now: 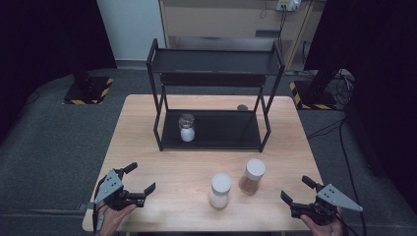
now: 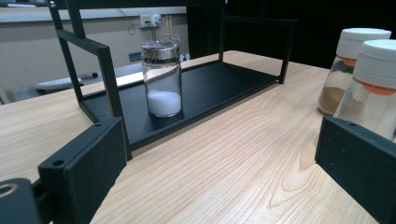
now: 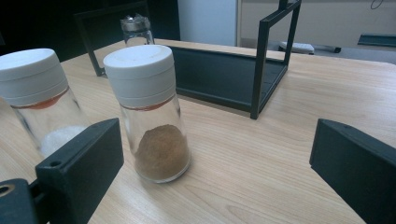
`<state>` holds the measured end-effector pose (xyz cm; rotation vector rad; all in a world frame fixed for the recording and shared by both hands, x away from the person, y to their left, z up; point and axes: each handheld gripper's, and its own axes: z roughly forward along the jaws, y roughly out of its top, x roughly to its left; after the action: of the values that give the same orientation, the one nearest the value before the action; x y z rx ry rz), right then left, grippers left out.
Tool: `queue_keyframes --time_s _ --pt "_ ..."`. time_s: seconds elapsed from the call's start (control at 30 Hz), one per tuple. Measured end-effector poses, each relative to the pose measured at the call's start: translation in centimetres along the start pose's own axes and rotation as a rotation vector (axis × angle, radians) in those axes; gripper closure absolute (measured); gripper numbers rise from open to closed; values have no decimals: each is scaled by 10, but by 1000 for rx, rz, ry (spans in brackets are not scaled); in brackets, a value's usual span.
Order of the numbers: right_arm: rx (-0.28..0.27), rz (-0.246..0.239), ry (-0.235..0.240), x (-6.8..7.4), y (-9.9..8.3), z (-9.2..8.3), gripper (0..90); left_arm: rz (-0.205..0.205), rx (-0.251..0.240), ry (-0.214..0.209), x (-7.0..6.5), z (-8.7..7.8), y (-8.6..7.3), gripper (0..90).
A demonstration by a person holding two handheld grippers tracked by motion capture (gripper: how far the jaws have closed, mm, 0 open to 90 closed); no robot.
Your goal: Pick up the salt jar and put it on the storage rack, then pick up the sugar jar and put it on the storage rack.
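A black two-shelf rack [image 1: 215,129] stands at the middle back of the wooden table [image 1: 157,162]. On its lower shelf, at the left, is a clear metal-topped shaker [image 1: 187,127] [image 2: 162,77] [image 3: 136,29] with white grains. Two white-capped jars stand on the table in front: one with white powder [image 1: 220,191] [image 2: 373,88] [image 3: 39,100], one with brown powder [image 1: 252,176] [image 2: 348,67] [image 3: 152,112]. My left gripper [image 1: 140,178] [image 2: 219,172] is open near the front left corner. My right gripper [image 1: 297,189] [image 3: 219,168] is open at the front right, holding nothing, jaws towards the brown jar.
A small dark round object [image 1: 242,107] lies on the table behind the rack. The rack's top shelf [image 1: 216,61] carries nothing. Dark stands with striped bases [image 1: 88,91] flank the table on the grey floor, and cables [image 1: 344,147] run at the right.
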<state>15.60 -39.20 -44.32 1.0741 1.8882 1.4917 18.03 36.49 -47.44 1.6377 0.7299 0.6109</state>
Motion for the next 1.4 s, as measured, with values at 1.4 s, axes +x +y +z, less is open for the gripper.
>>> queue_keyframes --time_s 1.4 --pt "12 -26 77 4 14 -3 43 -41 2 -74 17 5 -7 4"
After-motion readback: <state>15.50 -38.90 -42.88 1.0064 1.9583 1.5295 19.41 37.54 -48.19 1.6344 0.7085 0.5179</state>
